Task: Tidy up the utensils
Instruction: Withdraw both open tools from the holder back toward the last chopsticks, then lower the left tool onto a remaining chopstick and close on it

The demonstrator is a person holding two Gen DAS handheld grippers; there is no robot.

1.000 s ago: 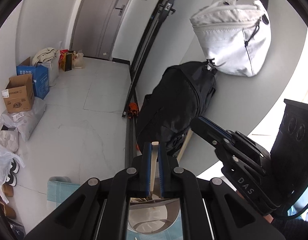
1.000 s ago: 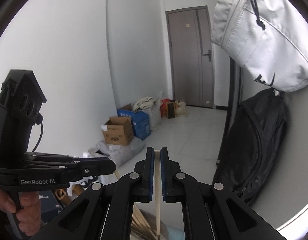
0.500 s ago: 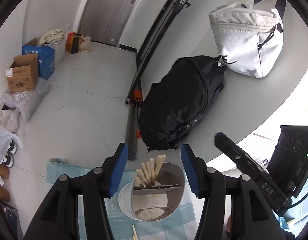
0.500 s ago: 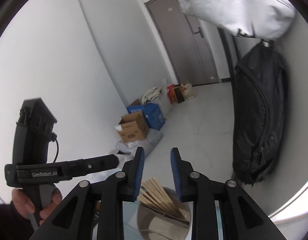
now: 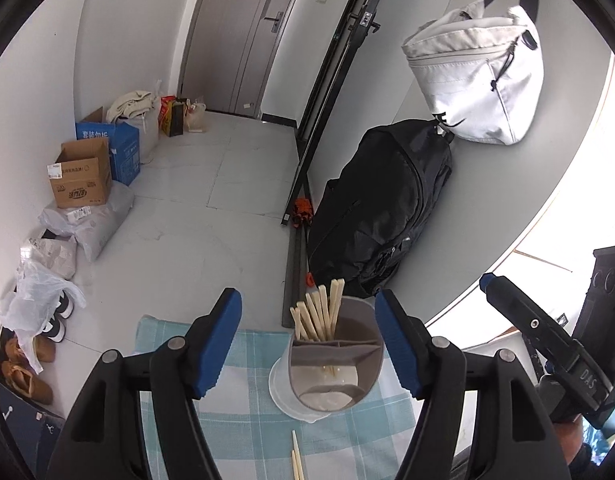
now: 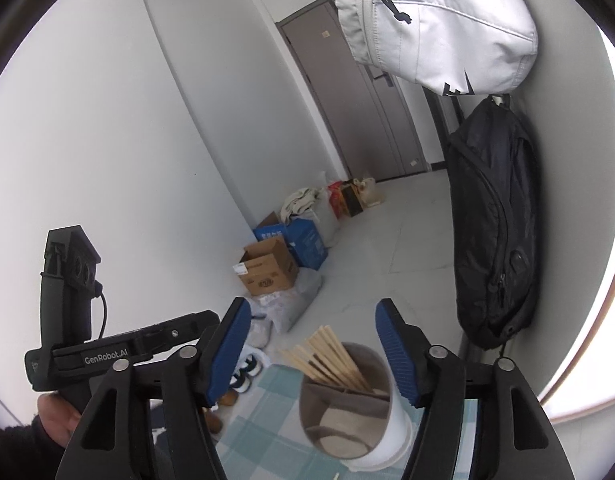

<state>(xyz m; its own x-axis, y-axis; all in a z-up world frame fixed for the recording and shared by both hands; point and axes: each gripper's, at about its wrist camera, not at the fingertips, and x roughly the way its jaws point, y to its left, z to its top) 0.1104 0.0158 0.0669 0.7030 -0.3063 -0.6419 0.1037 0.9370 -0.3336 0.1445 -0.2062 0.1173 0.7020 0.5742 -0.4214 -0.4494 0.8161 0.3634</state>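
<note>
Left wrist view: left gripper [image 5: 308, 340], blue pads wide apart and opening further, nothing pressed between them. Utensil holder [image 5: 334, 364], grey divided insert in a white cup, stands on a blue-and-white checked cloth [image 5: 243, 408] between the pads in the picture, untouched. Bundle of wooden chopsticks [image 5: 317, 314] upright in its far compartment, tips above the rim. Two loose chopsticks [image 5: 296, 458] lie on the cloth nearer the camera. Right gripper [image 5: 547, 340] enters from the right edge. Beyond: black backpack [image 5: 381, 204] against the wall, white bag [image 5: 477, 88] hanging above it, cardboard box [image 5: 81, 180] and blue box [image 5: 119, 150] on the floor at left.

Right wrist view: right gripper [image 6: 310, 354], pads wide and opening, nothing held. Utensil holder [image 6: 353, 408] below and between the pads, chopsticks [image 6: 327, 354] leaning left in it. Left gripper [image 6: 119, 354] at left, a hand [image 6: 57, 418] on its handle. Black backpack [image 6: 493, 224] and white bag [image 6: 435, 24] at right.
</note>
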